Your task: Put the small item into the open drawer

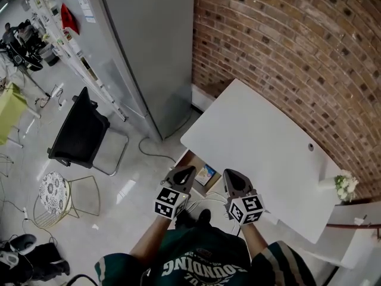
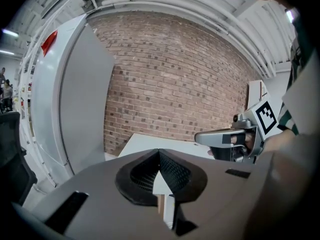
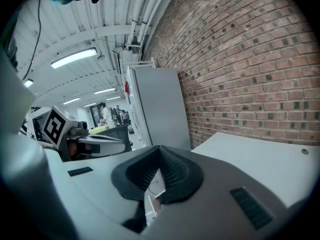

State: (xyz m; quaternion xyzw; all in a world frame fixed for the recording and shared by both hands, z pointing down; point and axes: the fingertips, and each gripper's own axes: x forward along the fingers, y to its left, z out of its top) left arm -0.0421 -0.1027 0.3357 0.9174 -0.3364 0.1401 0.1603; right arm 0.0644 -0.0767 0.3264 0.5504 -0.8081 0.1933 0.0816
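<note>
Head view, left to right:
- Far left: round wire stool (image 1: 53, 194) with a patterned seat; above it a black chair (image 1: 80, 133) on the pale floor.
- Upper middle: tall grey cabinet (image 1: 149, 46) against the brick wall (image 1: 286, 46).
- Bottom centre: left gripper (image 1: 184, 173), marker cube at its rear. In the left gripper view its (image 2: 159, 156) jaws are clenched tip to tip, with nothing gripped between the ribbed pads.
- Just right of the left gripper's tip: open drawer (image 1: 186, 157), wood-edged, sticking out from under the table's lower-left edge.
- Small item (image 1: 206, 173), blue and yellow, lies in the drawer opening. In the picture it sits between the two gripper tips, and neither gripper touches it. It is too small to identify.
- Right gripper (image 1: 231, 176) is beside the left one, near it but apart. Both point up-frame toward the table. In the right gripper view its (image 3: 159, 161) jaws are also closed together and empty.
- Centre right: white table (image 1: 262, 142) runs diagonally along the brick wall. Its top is bare apart from a small round hole (image 1: 310, 146).
- Far right edge: white flowers (image 1: 345, 185) in a small white vase.

Cross-views: the left gripper view shows the right gripper (image 2: 200, 138) at mid right. The right gripper view shows the left gripper (image 3: 127, 143) at mid left.
</note>
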